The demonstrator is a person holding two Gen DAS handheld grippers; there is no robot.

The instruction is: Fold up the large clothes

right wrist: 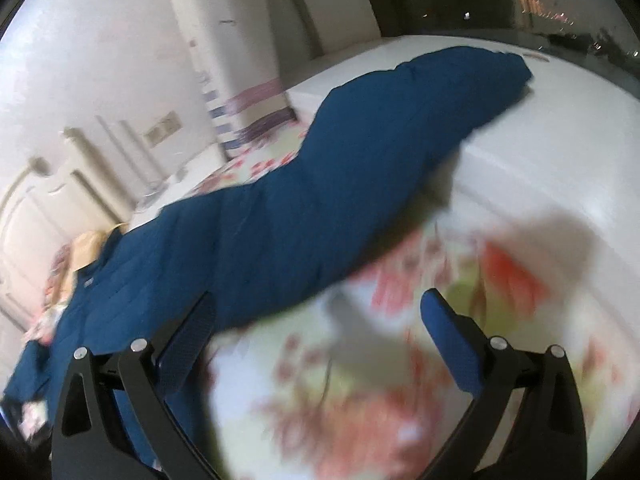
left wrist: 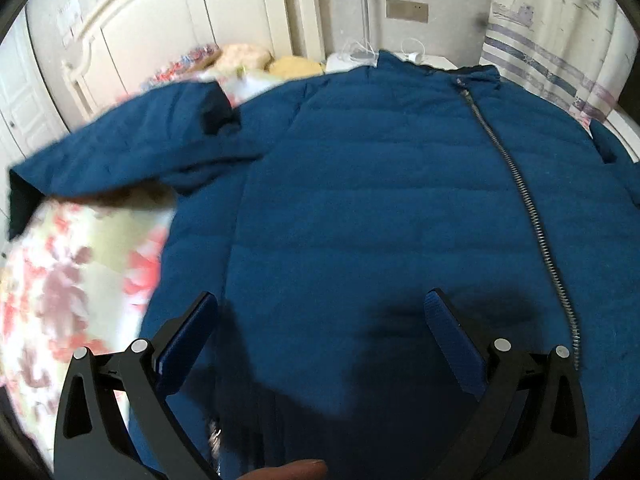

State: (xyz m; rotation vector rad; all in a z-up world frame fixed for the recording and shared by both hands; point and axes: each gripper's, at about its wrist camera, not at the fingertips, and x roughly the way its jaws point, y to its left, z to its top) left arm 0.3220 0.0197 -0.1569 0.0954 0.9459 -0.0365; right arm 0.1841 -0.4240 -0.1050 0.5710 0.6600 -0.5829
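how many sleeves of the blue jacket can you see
2. One sleeve lies out to the jacket's left in the left wrist view; the other sleeve stretches across the bed in the right wrist view.

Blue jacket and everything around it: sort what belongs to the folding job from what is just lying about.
Belongs to the job:
- blue puffer jacket
- left gripper, open
- right gripper, open

Just lying about:
- floral bedsheet
- pillows
- headboard
- striped curtain
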